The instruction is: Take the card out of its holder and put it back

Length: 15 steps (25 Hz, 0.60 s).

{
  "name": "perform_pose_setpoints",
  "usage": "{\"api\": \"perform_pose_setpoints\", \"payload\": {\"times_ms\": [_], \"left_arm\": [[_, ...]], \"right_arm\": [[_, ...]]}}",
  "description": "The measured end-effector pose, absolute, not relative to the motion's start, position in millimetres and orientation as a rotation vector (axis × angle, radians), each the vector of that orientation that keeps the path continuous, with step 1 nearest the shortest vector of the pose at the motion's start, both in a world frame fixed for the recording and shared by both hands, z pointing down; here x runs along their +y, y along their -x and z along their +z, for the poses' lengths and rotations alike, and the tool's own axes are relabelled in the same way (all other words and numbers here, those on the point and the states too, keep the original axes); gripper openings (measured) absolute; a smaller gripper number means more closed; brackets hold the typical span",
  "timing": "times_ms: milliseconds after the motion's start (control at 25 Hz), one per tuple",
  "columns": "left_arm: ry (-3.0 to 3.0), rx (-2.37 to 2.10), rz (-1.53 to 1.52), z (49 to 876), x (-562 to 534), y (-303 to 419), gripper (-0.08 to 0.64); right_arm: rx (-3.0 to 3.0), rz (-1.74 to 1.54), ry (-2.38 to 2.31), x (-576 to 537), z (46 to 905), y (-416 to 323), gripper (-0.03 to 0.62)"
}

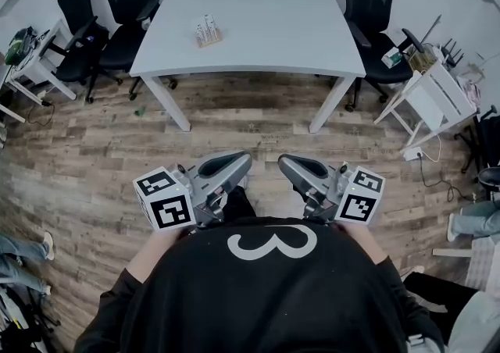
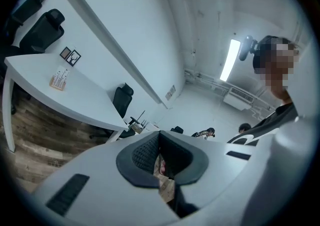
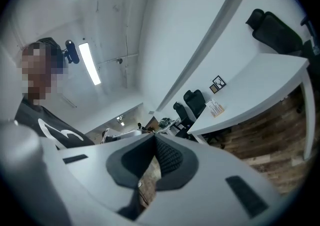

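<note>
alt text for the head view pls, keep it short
Seen from above, a person in a black top holds the left tongs and right tongs, both shut and empty, close to the chest over a wood floor. Ahead stands a white table with a card holder on it, flanked by black office chairs.

I get cool, even, fairly bright light in all three views. Ceiling light strips (image 2: 230,60) blow out white in both gripper views. The desk (image 1: 258,23) casts only a soft shadow on the floor (image 1: 94,148). Fisheye bends the edges, the corners go black, and the left gripper (image 2: 160,137) looks soft up close.
</note>
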State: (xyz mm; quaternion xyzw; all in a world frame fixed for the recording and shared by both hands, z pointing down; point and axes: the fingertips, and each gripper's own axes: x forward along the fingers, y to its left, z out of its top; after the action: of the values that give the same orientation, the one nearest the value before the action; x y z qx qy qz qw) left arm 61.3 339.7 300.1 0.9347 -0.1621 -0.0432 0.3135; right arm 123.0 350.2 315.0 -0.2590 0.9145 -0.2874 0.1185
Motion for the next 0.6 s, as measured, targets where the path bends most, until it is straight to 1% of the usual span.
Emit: {"api": "perform_pose_setpoints", "payload": {"times_ms": [600], "left_arm": [[-2.414, -0.419, -0.134, 300.4, 195.5, -32.9, 0.014]], "right_arm": [[2.653, -0.938, 0.791, 210.1, 315.4, -97.2, 0.009]]}}
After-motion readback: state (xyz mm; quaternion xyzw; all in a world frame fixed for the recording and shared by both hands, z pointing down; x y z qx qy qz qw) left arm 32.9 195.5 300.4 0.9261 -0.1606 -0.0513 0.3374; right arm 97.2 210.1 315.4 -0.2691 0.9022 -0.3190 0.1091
